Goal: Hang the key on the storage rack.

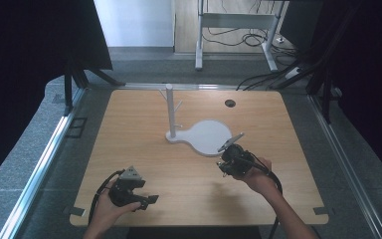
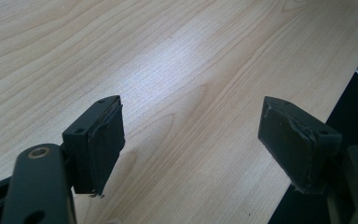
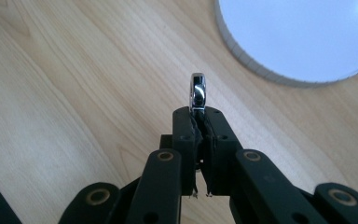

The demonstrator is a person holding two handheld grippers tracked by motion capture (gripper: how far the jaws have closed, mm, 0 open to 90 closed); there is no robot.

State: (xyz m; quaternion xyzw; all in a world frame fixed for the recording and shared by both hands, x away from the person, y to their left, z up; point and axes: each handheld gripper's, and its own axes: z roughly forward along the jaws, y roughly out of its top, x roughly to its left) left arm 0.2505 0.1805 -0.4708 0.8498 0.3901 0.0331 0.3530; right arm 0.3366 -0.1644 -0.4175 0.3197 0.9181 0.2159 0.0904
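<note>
Left gripper [image 1: 149,200]: near the tabletop's [image 1: 144,149] front-left corner, jaws released, nothing between them. White stand [image 1: 199,134]: tabletop centre. Right gripper [image 3: 199,122]: clenched on a small shiny metal piece [image 3: 197,92], possibly a ring, beside the stand's round base.

Grey carpet [image 1: 144,64] (cables [image 1: 238,37] beyond), white desk frame [image 1: 236,22]

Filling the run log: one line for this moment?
left gripper: open, empty | right gripper: shut on ring | stand: bare
</note>
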